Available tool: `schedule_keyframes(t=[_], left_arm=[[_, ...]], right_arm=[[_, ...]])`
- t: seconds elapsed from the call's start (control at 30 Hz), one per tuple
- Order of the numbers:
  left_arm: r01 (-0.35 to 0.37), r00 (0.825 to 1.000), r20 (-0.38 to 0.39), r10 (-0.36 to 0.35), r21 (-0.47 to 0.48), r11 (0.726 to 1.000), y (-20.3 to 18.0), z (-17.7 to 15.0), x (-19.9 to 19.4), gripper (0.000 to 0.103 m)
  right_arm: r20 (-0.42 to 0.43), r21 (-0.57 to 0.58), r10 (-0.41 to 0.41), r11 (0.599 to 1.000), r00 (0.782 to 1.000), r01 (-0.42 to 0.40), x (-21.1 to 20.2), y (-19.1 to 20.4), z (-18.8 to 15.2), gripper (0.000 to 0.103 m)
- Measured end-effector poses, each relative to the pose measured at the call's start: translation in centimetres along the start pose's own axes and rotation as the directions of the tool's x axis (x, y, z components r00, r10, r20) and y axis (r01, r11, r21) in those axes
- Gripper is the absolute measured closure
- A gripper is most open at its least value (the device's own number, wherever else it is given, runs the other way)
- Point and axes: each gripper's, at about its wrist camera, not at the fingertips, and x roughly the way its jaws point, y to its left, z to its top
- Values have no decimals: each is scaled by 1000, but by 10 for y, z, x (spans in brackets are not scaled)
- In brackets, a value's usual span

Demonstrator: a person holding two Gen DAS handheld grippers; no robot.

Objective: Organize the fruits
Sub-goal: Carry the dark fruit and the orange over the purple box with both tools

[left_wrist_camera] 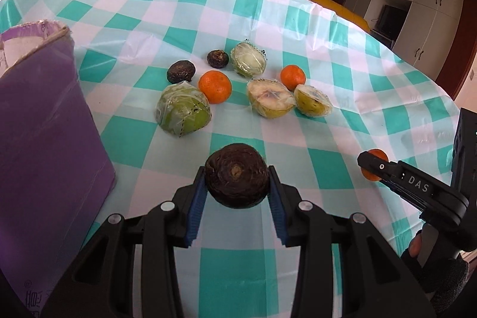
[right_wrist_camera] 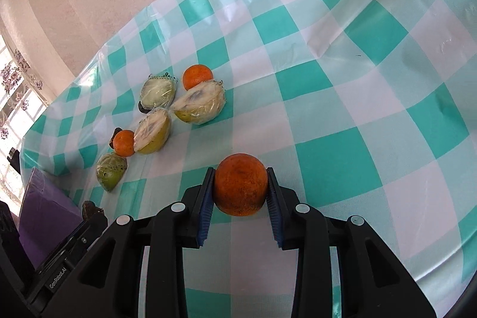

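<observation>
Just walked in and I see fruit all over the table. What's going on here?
A person is sorting fruit with two handheld tools. The left tool is shut on a dark brown fruit; the right tool is shut on an orange. More oranges, wrapped fruit halves and small dark fruits still lie on the checkered tablecloth, beside a purple box.

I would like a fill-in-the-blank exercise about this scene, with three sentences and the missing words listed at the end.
1. The left gripper is shut on a dark ____ fruit.
2. The right gripper is shut on an ____.
3. Four cut fruit halves on the checked tablecloth are wrapped in clear ____.

Missing words: brown; orange; plastic
</observation>
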Motion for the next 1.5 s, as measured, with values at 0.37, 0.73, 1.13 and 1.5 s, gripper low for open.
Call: schedule_keyframes(t=[0.37, 0.73, 1.13, 1.5], left_arm=[[43, 999, -4, -43, -31, 999, 18, -35, -48, 63], [32, 997, 63, -34, 28, 999, 8, -49, -75, 63], [-63, 913, 408, 10, 115, 991, 7, -53, -219, 63], [-305, 853, 411, 320, -104, 947, 107, -43, -298, 63]], right_arm=[[-11, -100, 51, 994, 999, -52, -41, 38, -61, 70], [-29, -140, 82, 986, 996, -85, -60, 53, -90, 69], [106, -338, -10, 940, 994, 46, -89, 110, -107, 69], [265, -622, 139, 781, 954, 59, -138, 237, -127, 69]])
